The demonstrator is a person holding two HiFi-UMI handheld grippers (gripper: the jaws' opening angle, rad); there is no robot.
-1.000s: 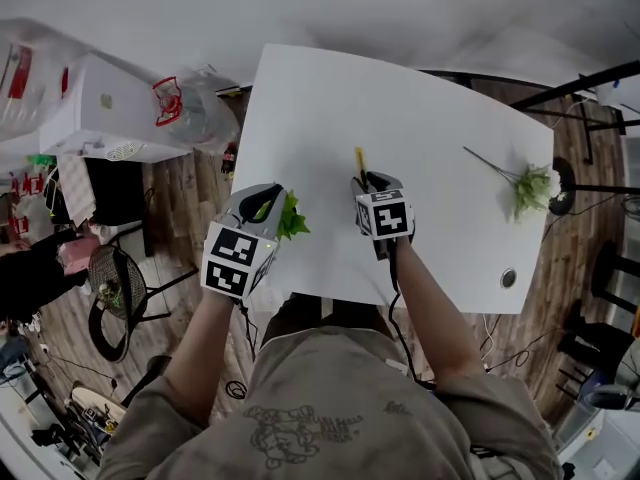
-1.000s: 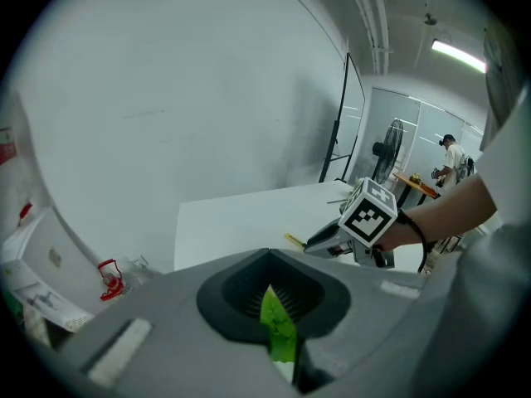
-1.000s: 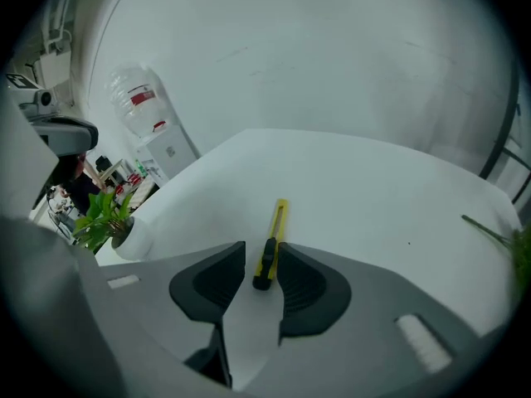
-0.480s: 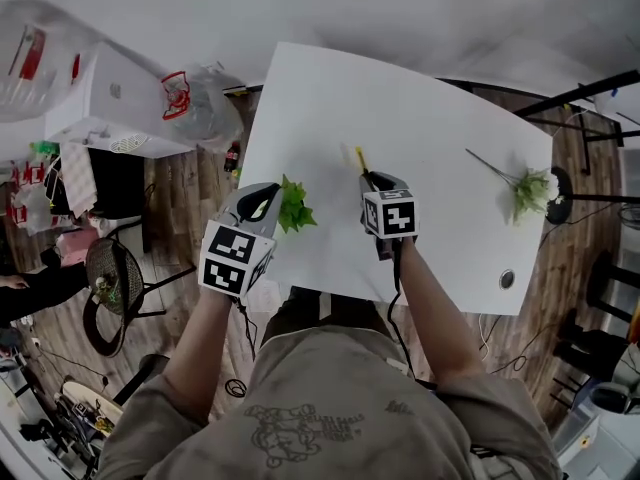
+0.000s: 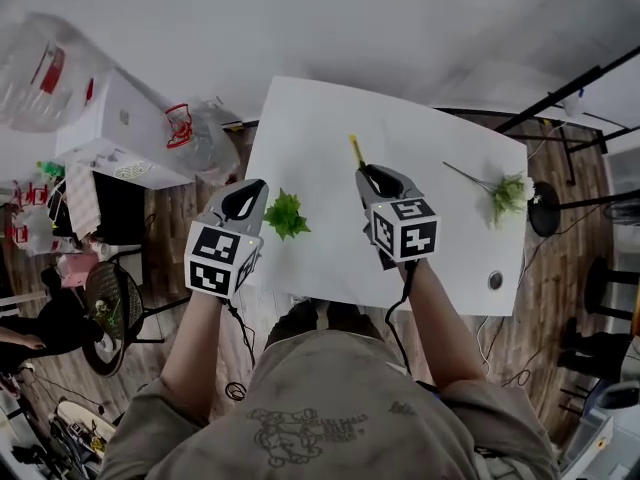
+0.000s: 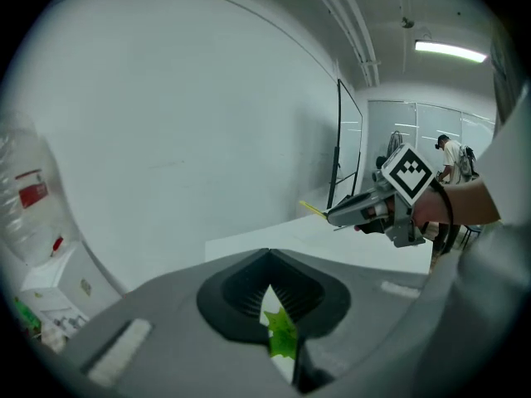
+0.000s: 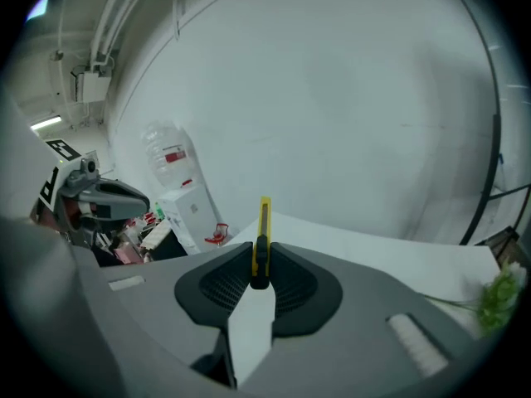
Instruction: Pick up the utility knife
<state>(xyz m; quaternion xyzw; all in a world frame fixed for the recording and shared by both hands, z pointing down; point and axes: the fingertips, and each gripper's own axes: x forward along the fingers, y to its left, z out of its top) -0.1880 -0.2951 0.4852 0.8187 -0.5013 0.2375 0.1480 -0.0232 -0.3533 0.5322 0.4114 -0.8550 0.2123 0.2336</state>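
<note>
The yellow utility knife sticks out forward from my right gripper, which is shut on its black rear end above the white table. In the right gripper view the knife stands upright between the jaws. My left gripper hovers over the table's left edge, shut on a small green leafy sprig. The sprig shows in the narrow slit between its jaws. The left gripper view also catches the right gripper with the knife tip.
A white artificial flower with a long stem lies at the table's right side. A round cable hole sits near the front right corner. White boxes and a large water bottle stand on the floor to the left. Black stands rise on the right.
Both grippers look larger, so they have come up toward the head camera. The right one carries the knife up off the table. The sprig has shifted slightly left with the left gripper.
</note>
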